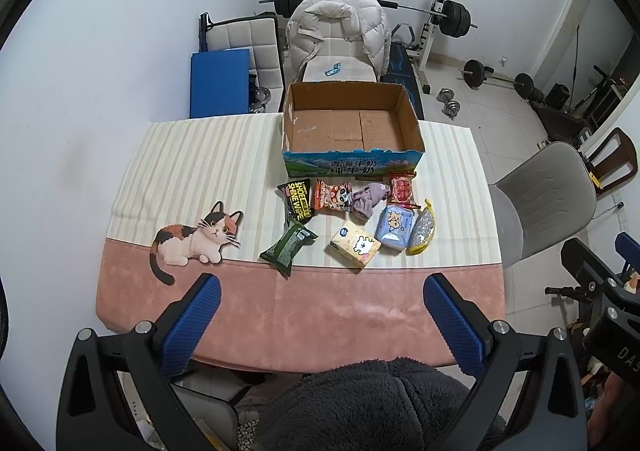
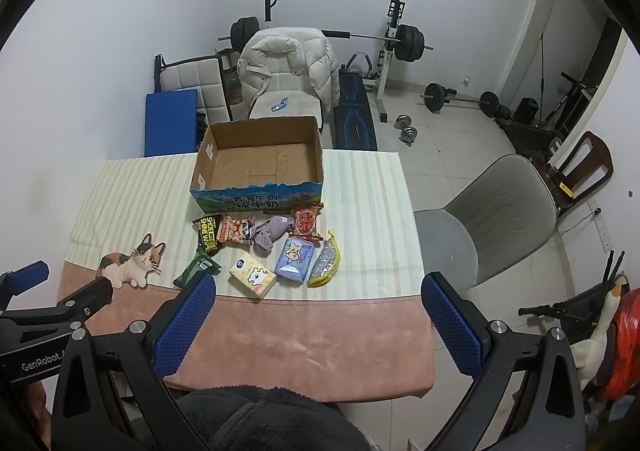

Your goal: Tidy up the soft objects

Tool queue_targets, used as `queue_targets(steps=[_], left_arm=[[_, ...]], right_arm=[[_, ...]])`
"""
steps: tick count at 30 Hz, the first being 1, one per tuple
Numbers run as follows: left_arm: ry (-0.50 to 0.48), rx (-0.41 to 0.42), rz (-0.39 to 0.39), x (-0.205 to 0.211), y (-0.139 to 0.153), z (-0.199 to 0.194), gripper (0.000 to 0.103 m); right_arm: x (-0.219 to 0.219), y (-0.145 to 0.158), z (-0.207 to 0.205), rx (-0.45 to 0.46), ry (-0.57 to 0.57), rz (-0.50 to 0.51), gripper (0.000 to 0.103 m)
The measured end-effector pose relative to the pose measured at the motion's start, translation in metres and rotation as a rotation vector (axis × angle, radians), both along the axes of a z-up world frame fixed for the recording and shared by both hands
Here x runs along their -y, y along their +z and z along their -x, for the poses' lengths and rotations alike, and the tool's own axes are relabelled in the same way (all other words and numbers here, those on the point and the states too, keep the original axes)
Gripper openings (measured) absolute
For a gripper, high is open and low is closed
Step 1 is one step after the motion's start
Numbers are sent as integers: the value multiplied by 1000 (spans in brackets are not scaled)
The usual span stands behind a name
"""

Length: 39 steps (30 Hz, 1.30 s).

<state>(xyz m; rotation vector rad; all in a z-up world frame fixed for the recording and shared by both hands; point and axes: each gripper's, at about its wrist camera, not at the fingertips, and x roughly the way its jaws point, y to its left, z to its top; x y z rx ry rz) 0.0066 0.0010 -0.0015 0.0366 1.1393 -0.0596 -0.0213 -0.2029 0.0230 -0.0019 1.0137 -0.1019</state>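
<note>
Across mid-frame in both views you've got the table, pink cloth near you, striped cream cloth farther back, w/ a printed cat at left. At upper centre of the left view sits the cardboard box, open-topped, on the table's far edge; nothing shows inside it.

Just below the box the soft items lie in a loose cluster, none in the box. Back row, left to right: shoe-wipe pack, panda snack bag, crumpled grey cloth touching that bag, red snack pack. Front row: green pack, yellow tissue box, blue tissue pack, banana-shaped pouch just beside it.

Your left gripper hangs at bottom centre of its view, jaws spread wide, gripping nothing, over the pink cloth & well short of the items. Your right gripper is likewise spread & unloaded at bottom of its view.
</note>
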Motion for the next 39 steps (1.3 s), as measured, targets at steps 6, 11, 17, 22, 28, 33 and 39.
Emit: queue_targets(steps=[6,11,17,22,28,33,39], left_arm=[[0,3,-2,2,-1,-3,103],[1,6,-3,4,1,-5,103],[4,15,-2,6,5,-9,103],[5,16,-2,7,6,-10,103],[9,22,-1,5,8,-13,103],[11,24,0,5,10,-15,103],[12,26,0,4,9,-13,103]], right_arm=[[0,0,0,-1,2,1,103],[1,-4,-2,-3,5,4,103],[3,-3,-5,-4,7,3,103],[3,-3,-5,-3,9,2,103],[4,-4,-8,-4,13,2,103],[4,-4,-8,-3,13,0,103],[3,-3,-8,-3,11,0,103]])
